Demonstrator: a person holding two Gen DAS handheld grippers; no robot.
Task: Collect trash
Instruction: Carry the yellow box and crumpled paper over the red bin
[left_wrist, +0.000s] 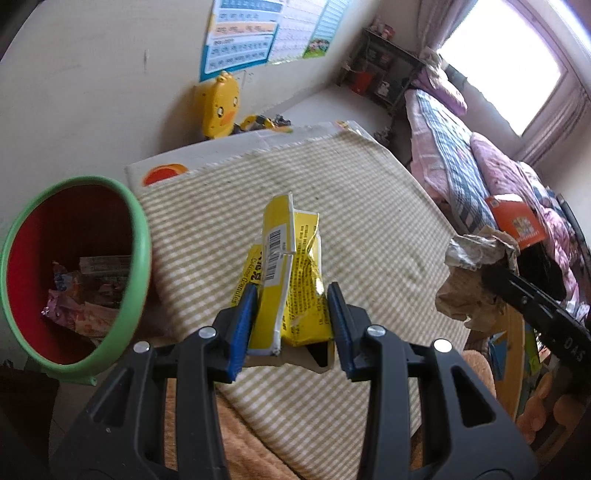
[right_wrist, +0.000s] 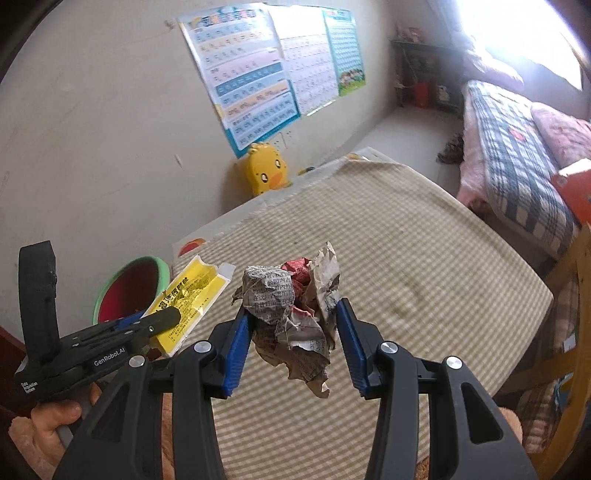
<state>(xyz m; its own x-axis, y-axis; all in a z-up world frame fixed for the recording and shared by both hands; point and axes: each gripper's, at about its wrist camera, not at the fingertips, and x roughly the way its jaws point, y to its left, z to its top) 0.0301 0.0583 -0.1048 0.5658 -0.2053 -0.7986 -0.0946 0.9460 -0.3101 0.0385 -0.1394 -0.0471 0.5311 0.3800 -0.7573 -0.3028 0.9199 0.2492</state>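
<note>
My left gripper (left_wrist: 291, 314) is shut on a crushed yellow medicine box (left_wrist: 284, 273), held above the striped cloth (left_wrist: 369, 229); the box also shows in the right wrist view (right_wrist: 188, 299). My right gripper (right_wrist: 291, 332) is shut on a wad of crumpled newspaper (right_wrist: 288, 310), which also shows at the right of the left wrist view (left_wrist: 472, 273). A red bin with a green rim (left_wrist: 74, 273) stands left of the table and holds several wrappers; it also shows in the right wrist view (right_wrist: 129, 291).
The table is covered with a beige striped cloth (right_wrist: 406, 258). A yellow duck toy (right_wrist: 266, 170) stands against the wall behind it. A bed with checked and pink bedding (right_wrist: 517, 155) lies to the right. Posters (right_wrist: 251, 74) hang on the wall.
</note>
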